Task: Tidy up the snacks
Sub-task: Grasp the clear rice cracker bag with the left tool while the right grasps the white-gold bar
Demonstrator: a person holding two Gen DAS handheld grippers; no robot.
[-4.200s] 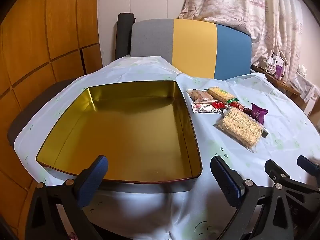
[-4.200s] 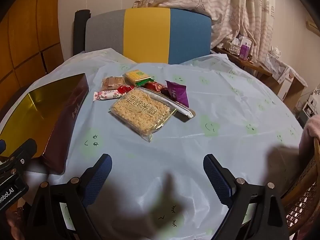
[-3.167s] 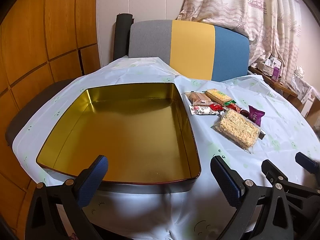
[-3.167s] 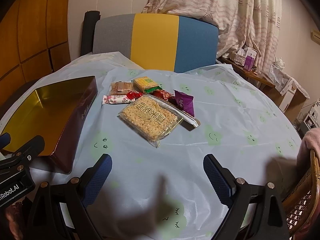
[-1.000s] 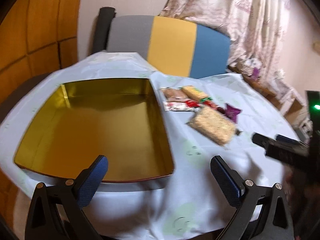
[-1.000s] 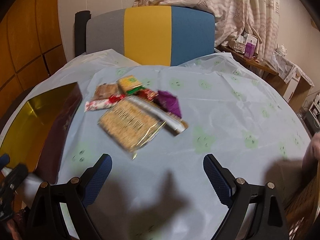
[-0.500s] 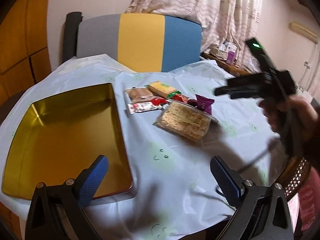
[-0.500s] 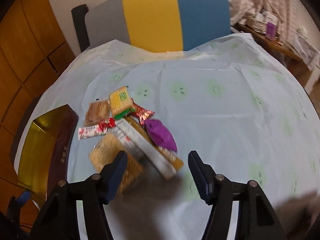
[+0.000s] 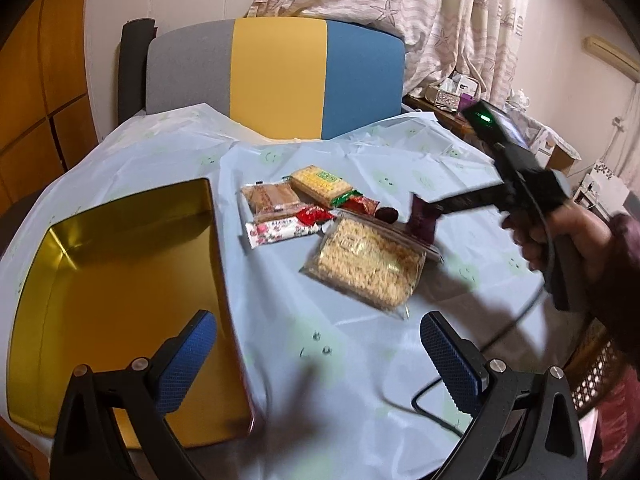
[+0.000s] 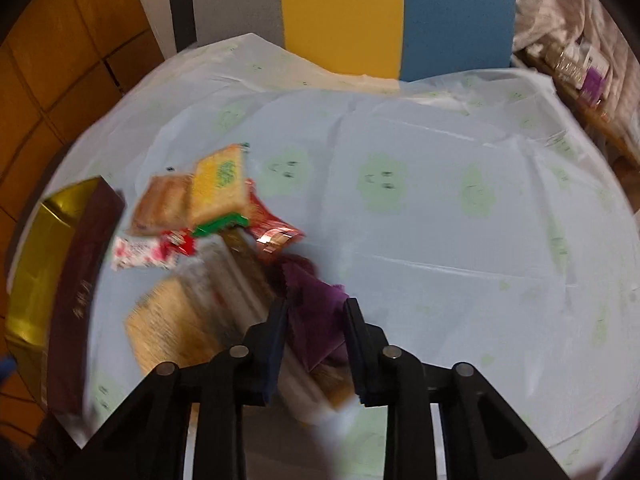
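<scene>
Right hand-held gripper closing around purple packet, left hand-held gripper apart near tin's edge

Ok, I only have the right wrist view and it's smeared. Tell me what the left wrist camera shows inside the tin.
Observer: The gold tin is empty; no snack is in it.
Operator: Give me the left gripper.
Observer: The left gripper is open and holds nothing. It hangs over the tablecloth by the tin's near right corner.
Operator: Now describe my right gripper from that side.
Observer: The right gripper reaches in from the right. Its jaws are closing with the purple packet between them, at the far right corner of the noodle pack. I cannot tell whether the packet is off the cloth.
</scene>
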